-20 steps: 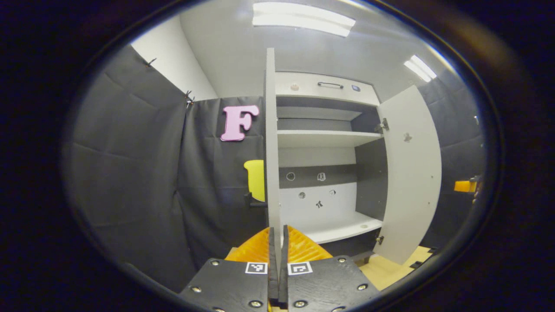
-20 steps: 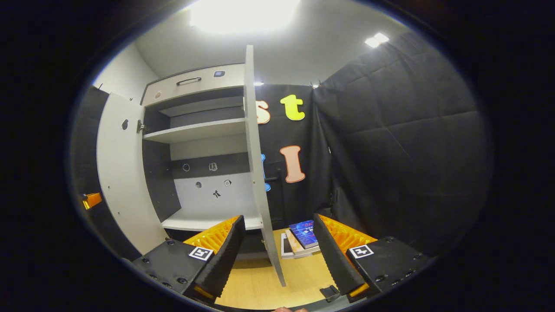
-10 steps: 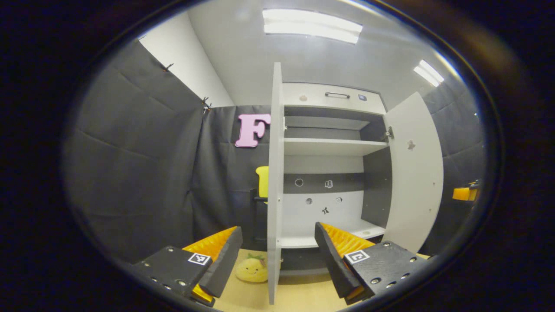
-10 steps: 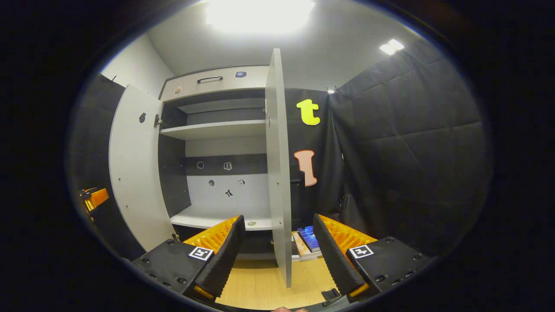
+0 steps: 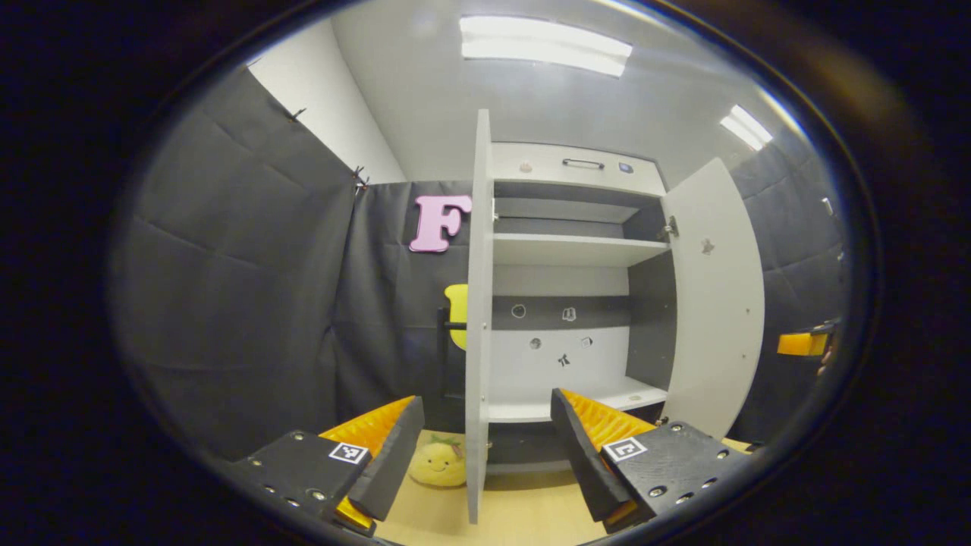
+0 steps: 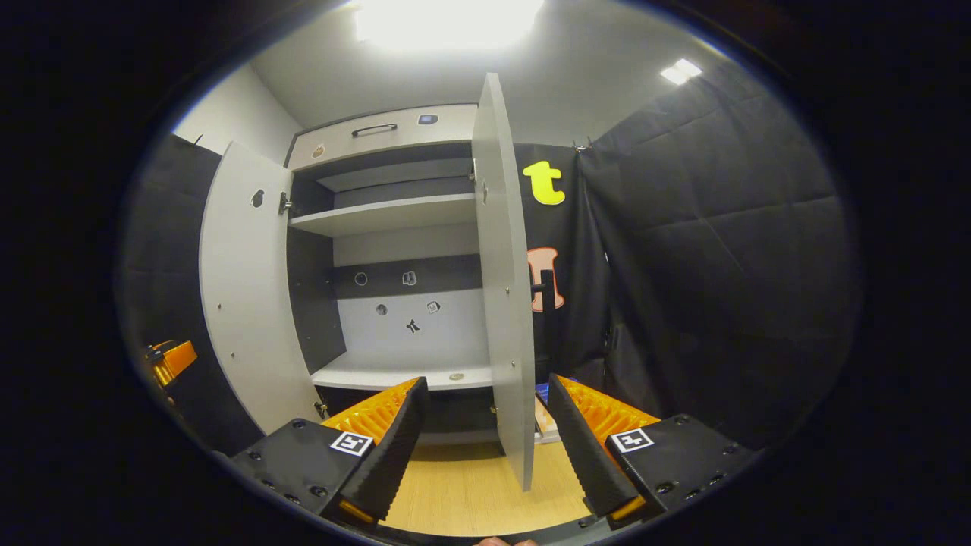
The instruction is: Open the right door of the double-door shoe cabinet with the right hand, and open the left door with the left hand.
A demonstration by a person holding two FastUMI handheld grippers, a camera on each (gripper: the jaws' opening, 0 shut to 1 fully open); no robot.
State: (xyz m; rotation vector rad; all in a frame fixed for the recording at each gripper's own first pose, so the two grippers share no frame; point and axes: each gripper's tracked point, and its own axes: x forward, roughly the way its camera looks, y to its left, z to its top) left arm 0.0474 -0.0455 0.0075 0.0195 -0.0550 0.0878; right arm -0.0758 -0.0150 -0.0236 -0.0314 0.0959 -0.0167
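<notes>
The white shoe cabinet point(image 5: 569, 249) stands with both doors swung wide and its shelves bare. In the left gripper view the left door point(image 5: 478, 303) is edge-on, and its lower edge runs down between the fingers of my open left gripper point(image 5: 485, 400), untouched by either. The right door point(image 5: 717, 296) hangs open farther right. In the right gripper view the right door point(image 6: 504, 288) is nearly edge-on, and my right gripper point(image 6: 487, 381) is open on either side of its lower end, apart from it. The left door point(image 6: 243, 288) and left gripper point(image 6: 173, 360) sit at the left.
A yellow plush toy point(image 5: 438, 464) lies on the wooden floor point(image 6: 455, 485) behind the left door. Books point(image 6: 542, 417) lie on the floor behind the right door. A drawer with a dark handle point(image 5: 582, 163) tops the cabinet. Black cloth walls close in on both sides.
My left gripper, shut on the left door's edge a second ago, has opened and backed off. The right gripper stayed open while the right door swung slightly farther.
</notes>
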